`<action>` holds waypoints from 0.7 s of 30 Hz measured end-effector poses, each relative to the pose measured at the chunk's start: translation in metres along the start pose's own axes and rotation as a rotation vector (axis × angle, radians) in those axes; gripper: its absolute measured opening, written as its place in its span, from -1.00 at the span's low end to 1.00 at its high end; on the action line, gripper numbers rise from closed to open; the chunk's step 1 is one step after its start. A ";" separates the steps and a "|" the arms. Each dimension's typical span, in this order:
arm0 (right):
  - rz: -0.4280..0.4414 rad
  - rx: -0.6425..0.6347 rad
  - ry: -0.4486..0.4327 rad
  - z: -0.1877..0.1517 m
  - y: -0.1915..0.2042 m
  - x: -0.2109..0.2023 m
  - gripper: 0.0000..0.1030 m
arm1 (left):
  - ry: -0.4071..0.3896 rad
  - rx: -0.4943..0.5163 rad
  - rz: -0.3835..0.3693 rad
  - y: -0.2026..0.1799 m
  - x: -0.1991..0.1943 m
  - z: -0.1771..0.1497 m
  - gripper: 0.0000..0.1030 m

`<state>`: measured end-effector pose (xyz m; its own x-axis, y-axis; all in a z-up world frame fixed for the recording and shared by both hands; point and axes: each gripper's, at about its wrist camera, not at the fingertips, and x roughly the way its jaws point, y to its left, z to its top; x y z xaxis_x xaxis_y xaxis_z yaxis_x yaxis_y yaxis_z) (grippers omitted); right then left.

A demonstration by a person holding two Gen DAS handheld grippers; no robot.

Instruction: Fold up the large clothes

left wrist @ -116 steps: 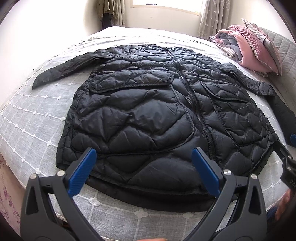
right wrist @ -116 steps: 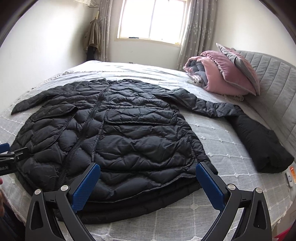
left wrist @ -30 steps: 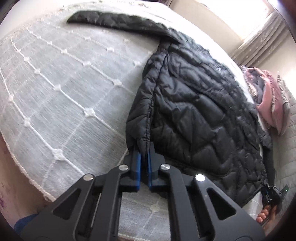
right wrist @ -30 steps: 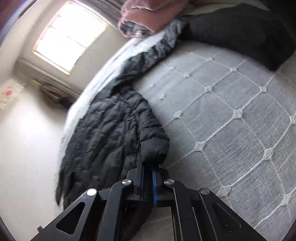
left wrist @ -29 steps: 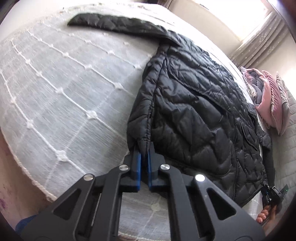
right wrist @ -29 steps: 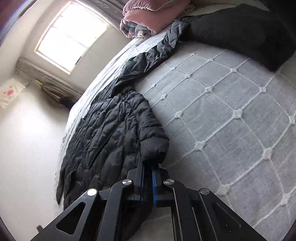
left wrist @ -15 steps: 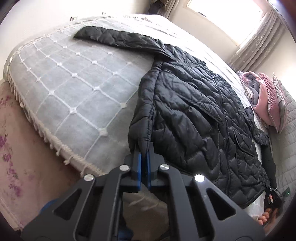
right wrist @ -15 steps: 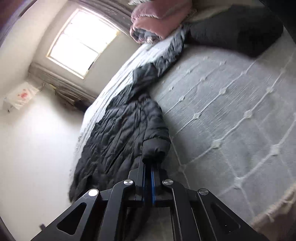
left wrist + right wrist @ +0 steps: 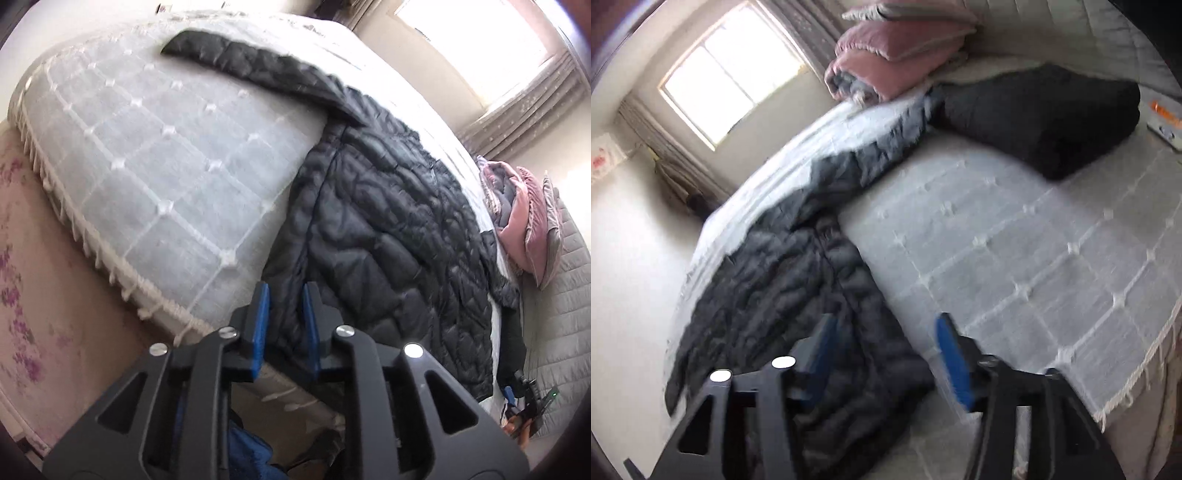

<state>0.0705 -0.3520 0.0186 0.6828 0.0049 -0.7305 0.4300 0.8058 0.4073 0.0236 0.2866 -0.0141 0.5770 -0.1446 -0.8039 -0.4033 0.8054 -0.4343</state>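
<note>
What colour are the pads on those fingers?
Blue pads on black fingers, clearest in the left wrist view.

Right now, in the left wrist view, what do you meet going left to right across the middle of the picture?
Floral floor covering → fringed edge of the white bedspread → black quilted jacket → pink folded bedding → grey padded headboard.

Both our grippers letting go

Our left black gripper with blue pads (image 9: 285,325) has just been opening, jaws narrowly apart; our right black blue-padded gripper (image 9: 886,354) has just been opening wide, both angled downward.
</note>
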 end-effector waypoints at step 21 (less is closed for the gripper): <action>0.013 0.196 -0.014 0.168 -0.049 0.148 0.59 | -0.031 0.367 0.003 -0.220 0.145 0.055 0.86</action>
<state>0.2494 -0.4903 -0.0171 0.6966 0.0050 -0.7175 0.5269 0.6753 0.5162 0.2346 0.1197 -0.0125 0.5997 -0.1286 -0.7898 -0.1270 0.9592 -0.2527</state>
